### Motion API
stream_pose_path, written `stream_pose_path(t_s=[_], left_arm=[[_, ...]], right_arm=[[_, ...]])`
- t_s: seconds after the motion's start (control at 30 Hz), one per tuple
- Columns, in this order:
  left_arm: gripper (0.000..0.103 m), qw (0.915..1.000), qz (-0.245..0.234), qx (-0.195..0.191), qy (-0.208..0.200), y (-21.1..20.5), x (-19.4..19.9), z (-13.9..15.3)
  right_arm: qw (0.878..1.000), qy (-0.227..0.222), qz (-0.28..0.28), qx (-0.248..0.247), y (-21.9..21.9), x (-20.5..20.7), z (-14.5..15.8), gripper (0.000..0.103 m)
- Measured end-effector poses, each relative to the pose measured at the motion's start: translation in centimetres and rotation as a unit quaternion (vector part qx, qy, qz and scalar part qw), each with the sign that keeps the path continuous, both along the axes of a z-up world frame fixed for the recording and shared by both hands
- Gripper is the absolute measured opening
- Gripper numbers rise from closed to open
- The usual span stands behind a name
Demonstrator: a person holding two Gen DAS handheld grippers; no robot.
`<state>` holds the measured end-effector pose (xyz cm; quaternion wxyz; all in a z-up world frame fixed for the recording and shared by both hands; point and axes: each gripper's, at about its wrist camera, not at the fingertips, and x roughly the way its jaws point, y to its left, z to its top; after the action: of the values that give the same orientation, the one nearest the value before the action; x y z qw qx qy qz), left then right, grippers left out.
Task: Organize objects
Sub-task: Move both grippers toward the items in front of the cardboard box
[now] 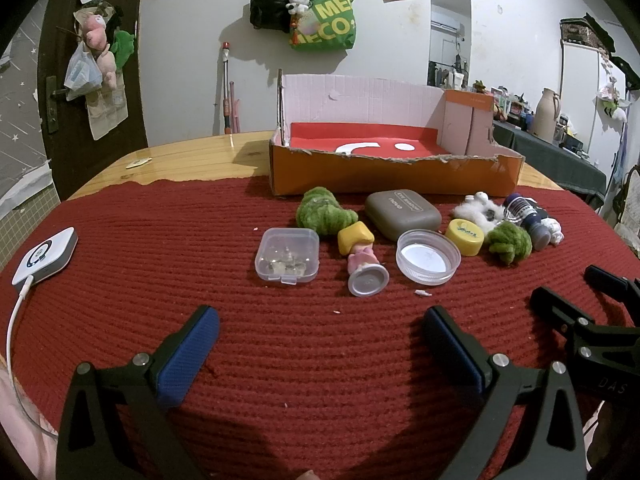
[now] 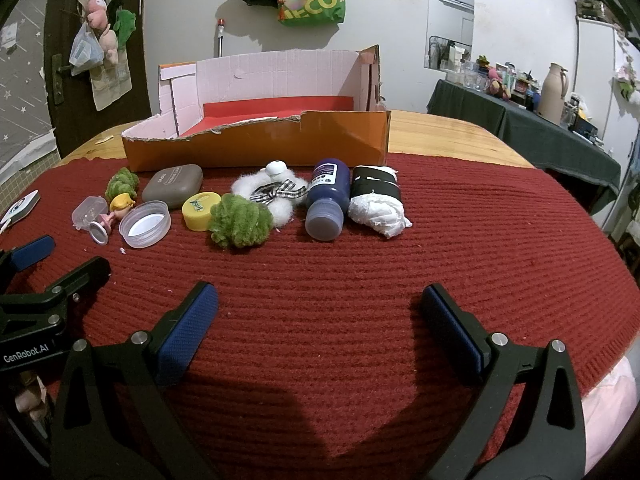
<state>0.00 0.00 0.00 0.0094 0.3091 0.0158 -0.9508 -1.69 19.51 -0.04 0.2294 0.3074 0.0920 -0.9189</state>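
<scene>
Nine small things in a loose row on a red ribbed knitted mat [image 2: 360,280], just in front of one orange cardboard box [image 2: 256,146] with a torn front edge and a red-lined floor. From left in the right wrist view: one clear square plastic case [image 1: 287,255]; one small figurine with yellow hair and pink dress [image 1: 362,258], lying on its side; one clear round plastic lid [image 1: 427,256]; one grey rounded eyeshadow case [image 1: 402,215]; one yellow round cap [image 2: 199,208]; two fuzzy green pompoms [image 2: 240,221] [image 2: 122,184], one at each side of the cluster; one white fluffy scrunchie with a checked bow [image 2: 276,194]; one dark blue bottle [image 2: 325,200], lying down; one black roll with crumpled white paper [image 2: 378,204].

Left gripper [image 1: 320,344] and right gripper [image 2: 318,320] low over bare mat, near side of the row, fingers spread wide, nothing between them.

Mat on one pale wooden desk [image 2: 440,136]. One white charging device [image 1: 46,258] with a cable at the mat's left edge.
</scene>
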Motion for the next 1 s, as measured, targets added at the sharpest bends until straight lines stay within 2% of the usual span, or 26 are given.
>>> stream_pose_path(t_s=[0.4, 0.63, 0.83, 1.0], left_arm=[[0.103, 1.0, 0.002, 0.0, -0.001, 0.0, 0.0, 0.0], [0.103, 0.9997, 0.007, -0.019, 0.013, -0.2, 0.5, 1.0], [0.103, 0.9999, -0.01, 0.0, 0.005, -1.1, 0.0, 2.7], [0.103, 0.9992, -0.02, 0.027, -0.022, -2.5, -1.5, 3.3]], right_arm=[[1.0, -0.002, 0.009, 0.001, 0.1, 0.0, -0.2, 0.103], [1.0, -0.024, 0.018, -0.005, 0.3, -0.6, 0.5, 0.103], [1.0, -0.013, 0.022, -0.006, 0.7, -1.2, 2.0, 0.103], [1.0, -0.009, 0.015, -0.015, 1.6, -3.3, 3.9, 0.103]])
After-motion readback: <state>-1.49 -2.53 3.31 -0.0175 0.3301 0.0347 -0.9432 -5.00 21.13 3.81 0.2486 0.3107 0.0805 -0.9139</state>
